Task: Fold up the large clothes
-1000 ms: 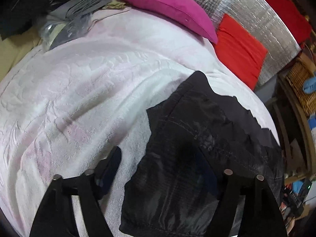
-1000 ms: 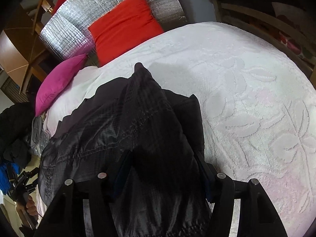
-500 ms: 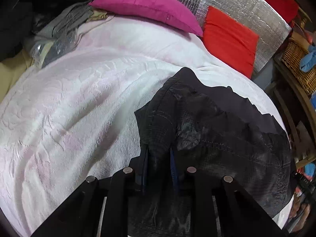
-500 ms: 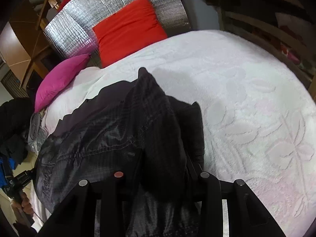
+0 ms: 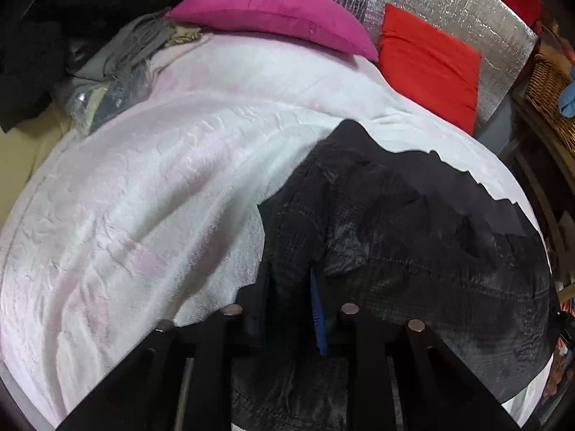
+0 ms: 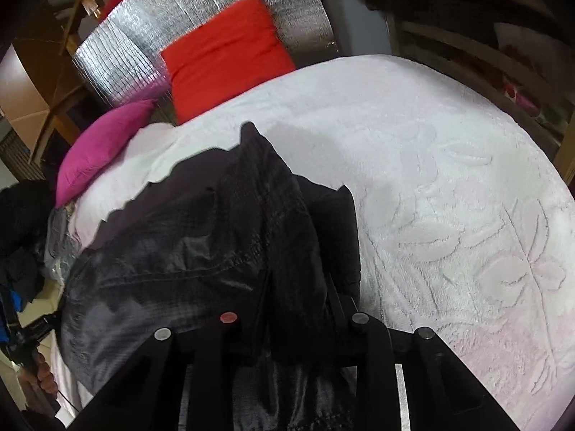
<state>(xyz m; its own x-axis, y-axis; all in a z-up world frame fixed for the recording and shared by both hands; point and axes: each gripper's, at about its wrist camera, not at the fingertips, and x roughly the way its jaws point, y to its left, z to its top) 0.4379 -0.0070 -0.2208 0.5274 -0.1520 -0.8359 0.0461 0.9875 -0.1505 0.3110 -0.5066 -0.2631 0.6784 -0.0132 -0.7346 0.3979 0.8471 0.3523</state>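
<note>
Left gripper (image 5: 291, 309): clenched on a bunched fold of the black quilted nylon jacket (image 5: 413, 251), though its jaws are opening a little; the thin pinch could slip free.
Right gripper (image 6: 298, 309): jaws closing, pinching the jacket's near edge (image 6: 287, 269); several layers may be caught, so a lift could drag the whole garment crooked.
Jacket: lies crumpled on the white embossed plush bedspread (image 5: 143, 197), near its front edge; slick fabric may slide or bunch during the fold.
Far end: the magenta cushion (image 5: 273, 14) and red cushion (image 5: 431, 61) lie well apart from the jacket; little risk there.
</note>
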